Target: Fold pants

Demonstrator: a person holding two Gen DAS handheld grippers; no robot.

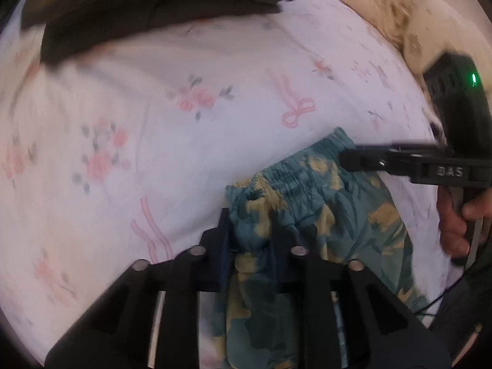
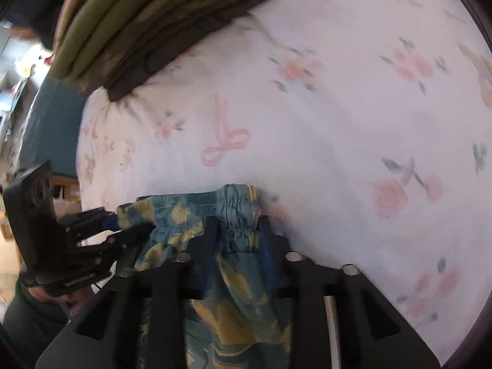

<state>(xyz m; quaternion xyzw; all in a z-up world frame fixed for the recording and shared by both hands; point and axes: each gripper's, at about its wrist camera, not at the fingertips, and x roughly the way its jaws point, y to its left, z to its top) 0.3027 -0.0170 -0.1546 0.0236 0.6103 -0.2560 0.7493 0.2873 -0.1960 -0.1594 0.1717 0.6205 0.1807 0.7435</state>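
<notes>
Here, both grippers pinch the waistband of the pants [image 1: 310, 203], one at each end.

In the left wrist view, the left gripper [image 1: 252, 233] sits at the near edge. Its two fingers [image 1: 221, 230] are closed on the bunched left corner of the elastic waistband, with cloth filling the gap between them. The rest of the pants hangs down and toward the camera between the finger mounts. The fabric is teal with yellow patches.

To the right in the same view, the right gripper [image 1: 347, 156] reaches in from the right edge. Its fingers are pressed together on the far right corner of the waistband. A hand [image 1: 458, 224] grips its handle, and a green light [image 1: 473, 79] glows on the body above it.

In the right wrist view, the right gripper [image 2: 236, 233] holds the right end of the waistband between its fingers [image 2: 212, 230], with the pants [image 2: 196, 212] hanging below. The left gripper [image 2: 135, 230] enters from the left and clamps the other end.

The waistband is stretched between the two grippers, just above the sheet [image 1: 184, 141]. The sheet is white with pink roses and ribbon bows, and it fills the middle distance.

At the far left lies a stack [image 1: 147, 3] of folded dark olive cloth on the sheet. At the far right, a beige blanket [image 1: 378, 3] rests at the sheet's edge.
</notes>
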